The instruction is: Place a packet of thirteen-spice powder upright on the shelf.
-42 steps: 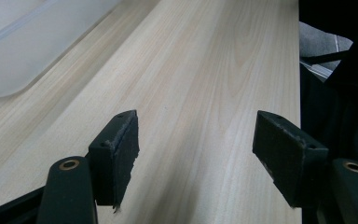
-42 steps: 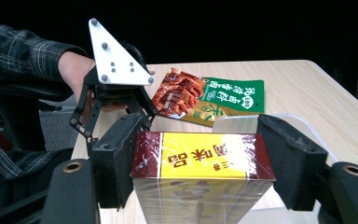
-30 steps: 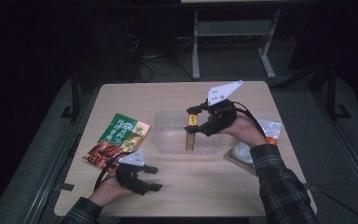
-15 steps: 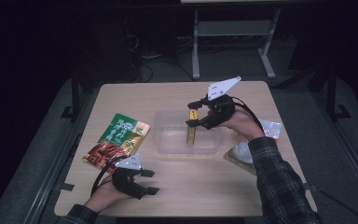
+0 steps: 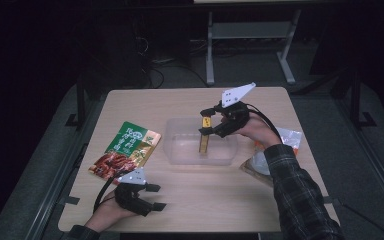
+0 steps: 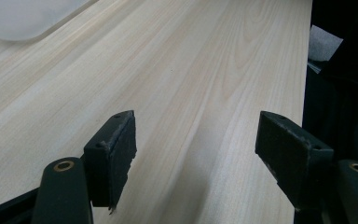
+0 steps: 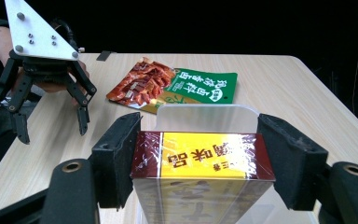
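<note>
High view: right tool clamps a yellow-and-brown box upright inside the clear tub at desk centre, while left tool, jaws wide and empty, sits at 7 o'clock just below the snack packet.

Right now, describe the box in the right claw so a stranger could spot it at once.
Start at the wooden table, then find the clear plastic tub at its middle. Standing on end in the tub, gripped by the right claw, is the box: slim, yellow and dark red, film-wrapped, unlike the flat green snack pouch lying left of the tub.
</note>
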`<action>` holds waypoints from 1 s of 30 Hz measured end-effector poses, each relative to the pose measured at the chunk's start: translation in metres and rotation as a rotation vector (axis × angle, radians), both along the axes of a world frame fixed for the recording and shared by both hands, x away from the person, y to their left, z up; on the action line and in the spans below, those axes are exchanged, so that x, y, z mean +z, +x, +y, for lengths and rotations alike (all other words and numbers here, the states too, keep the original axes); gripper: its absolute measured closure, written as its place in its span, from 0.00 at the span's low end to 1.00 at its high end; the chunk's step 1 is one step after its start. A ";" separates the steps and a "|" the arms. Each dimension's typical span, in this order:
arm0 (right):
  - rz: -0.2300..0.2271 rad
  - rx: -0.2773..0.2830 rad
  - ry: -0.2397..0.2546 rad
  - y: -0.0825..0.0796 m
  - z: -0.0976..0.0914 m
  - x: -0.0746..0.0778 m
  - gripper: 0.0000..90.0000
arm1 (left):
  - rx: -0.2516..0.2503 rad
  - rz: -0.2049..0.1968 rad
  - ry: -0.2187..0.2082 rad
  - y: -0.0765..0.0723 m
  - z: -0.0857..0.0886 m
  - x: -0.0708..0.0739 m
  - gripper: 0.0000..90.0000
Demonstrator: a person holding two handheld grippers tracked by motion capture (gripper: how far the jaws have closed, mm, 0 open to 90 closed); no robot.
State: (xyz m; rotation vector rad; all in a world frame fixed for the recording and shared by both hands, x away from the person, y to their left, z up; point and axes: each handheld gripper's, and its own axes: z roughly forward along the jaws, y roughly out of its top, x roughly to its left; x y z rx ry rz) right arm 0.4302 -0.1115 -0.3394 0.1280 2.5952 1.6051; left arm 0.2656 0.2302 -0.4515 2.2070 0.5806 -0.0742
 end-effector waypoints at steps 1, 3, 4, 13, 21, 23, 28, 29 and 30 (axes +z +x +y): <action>-0.004 -0.002 0.001 0.000 0.000 0.000 0.35 | -0.001 -0.001 0.001 0.000 0.000 0.000 0.32; -0.006 -0.001 0.002 0.000 0.001 0.000 0.35 | 0.000 0.001 -0.002 0.000 0.000 0.000 0.32; -0.008 -0.001 0.003 0.000 0.001 0.000 0.35 | 0.000 0.002 -0.004 0.001 0.000 0.000 0.32; -0.008 -0.005 -0.016 -0.002 -0.003 0.002 0.35 | -0.010 0.004 -0.001 0.002 -0.002 0.001 0.32; -0.012 -0.001 -0.032 -0.004 -0.001 0.002 0.35 | -0.019 0.005 -0.002 0.003 -0.005 0.001 0.31; -0.007 0.004 -0.051 -0.003 0.003 -0.001 0.35 | -0.021 0.007 -0.001 0.003 -0.005 0.001 0.31; 0.010 0.002 -0.087 0.000 0.011 -0.010 0.35 | -0.022 0.005 -0.006 0.003 -0.005 0.000 0.31; 0.008 0.001 -0.090 0.001 0.013 -0.012 0.35 | -0.022 0.004 -0.006 0.003 -0.005 0.000 0.31; 0.008 0.004 -0.093 0.002 0.014 -0.013 0.35 | -0.022 0.004 -0.004 0.003 -0.005 0.000 0.31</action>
